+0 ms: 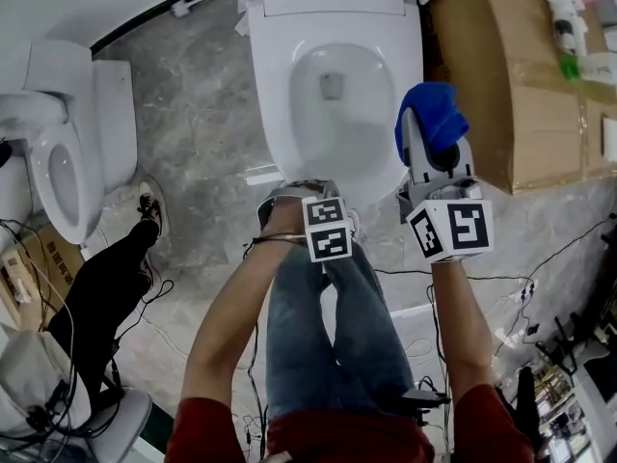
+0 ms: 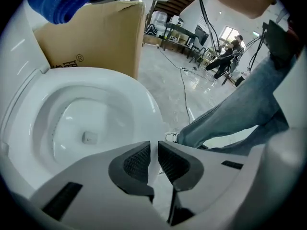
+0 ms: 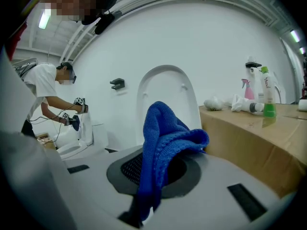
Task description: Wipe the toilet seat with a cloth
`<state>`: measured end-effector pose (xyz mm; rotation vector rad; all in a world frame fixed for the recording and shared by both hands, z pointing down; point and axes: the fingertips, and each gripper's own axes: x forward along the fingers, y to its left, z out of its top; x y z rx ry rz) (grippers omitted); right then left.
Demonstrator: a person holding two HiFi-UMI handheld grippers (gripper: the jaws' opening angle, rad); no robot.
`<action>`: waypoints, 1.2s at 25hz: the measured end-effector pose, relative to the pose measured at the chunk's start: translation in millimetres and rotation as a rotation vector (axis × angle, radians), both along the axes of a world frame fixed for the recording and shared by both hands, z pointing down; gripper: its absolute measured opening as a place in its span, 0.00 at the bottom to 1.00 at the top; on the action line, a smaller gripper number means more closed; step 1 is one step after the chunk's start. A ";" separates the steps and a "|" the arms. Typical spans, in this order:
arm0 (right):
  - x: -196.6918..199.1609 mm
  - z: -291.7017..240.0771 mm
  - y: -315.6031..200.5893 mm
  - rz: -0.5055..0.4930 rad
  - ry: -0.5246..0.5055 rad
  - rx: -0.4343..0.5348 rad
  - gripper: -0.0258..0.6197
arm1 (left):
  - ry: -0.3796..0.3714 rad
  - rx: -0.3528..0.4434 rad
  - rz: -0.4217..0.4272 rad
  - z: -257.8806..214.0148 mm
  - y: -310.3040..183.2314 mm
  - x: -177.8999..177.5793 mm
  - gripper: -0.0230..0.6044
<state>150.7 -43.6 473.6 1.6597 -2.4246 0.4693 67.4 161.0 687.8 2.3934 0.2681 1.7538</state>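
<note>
White porcelain dominates the scene: a toilet (image 1: 333, 27) with its lid raised stands on a grey marbled floor (image 1: 193, 114). Its toilet seat (image 1: 275, 114) appears to lie down around the bowl, bare and within reach of the person standing at its front. A large cardboard box (image 1: 492, 75) just to the right serves as a stand for spray bottles (image 3: 267, 97), probably the cleaning supplies.

The right gripper (image 1: 431, 152) hangs over the seat's right edge, aimed roughly level at the raised lid. Its jaws are clamped on a blue knitted cloth (image 3: 163, 138). The cloth bunches up and out past the pads, leaving loose fabric in front to press onto the seat. It looks clear of the porcelain, so wiping seems not yet begun.

The left gripper (image 2: 153, 162) tilts steeply down over the front rim. Its jaws stand a narrow slit apart with nothing between them, apparently kept free as the spare hand.
</note>
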 end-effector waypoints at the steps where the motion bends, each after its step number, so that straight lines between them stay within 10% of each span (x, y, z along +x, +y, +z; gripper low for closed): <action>1: -0.2 1.3 -2.0 -0.002 0.001 -0.001 0.12 | 0.005 -0.002 -0.007 -0.1 -1.1 0.1 0.13; 6: 0.8 14.1 -14.1 0.018 -0.001 -0.031 0.12 | 0.086 0.035 -0.095 -8.1 -11.3 4.5 0.08; 10: -1.9 24.1 -35.7 0.026 0.007 -0.045 0.12 | 0.296 0.166 -0.356 -47.3 -73.5 7.8 0.07; 15: -9.5 24.6 -66.1 0.026 0.027 -0.024 0.12 | 0.666 0.574 -0.839 -146.3 -206.8 -27.1 0.06; 19: -19.6 31.3 -91.3 0.027 0.040 -0.032 0.12 | 0.879 0.859 -0.979 -219.6 -265.4 -64.0 0.06; 24: -30.3 61.4 -127.4 0.034 0.056 -0.098 0.12 | 1.005 0.824 -1.249 -237.7 -288.4 -100.5 0.06; 30: -36.8 123.5 -183.5 0.035 0.145 -0.245 0.12 | 0.968 0.855 -1.211 -230.7 -291.7 -130.0 0.06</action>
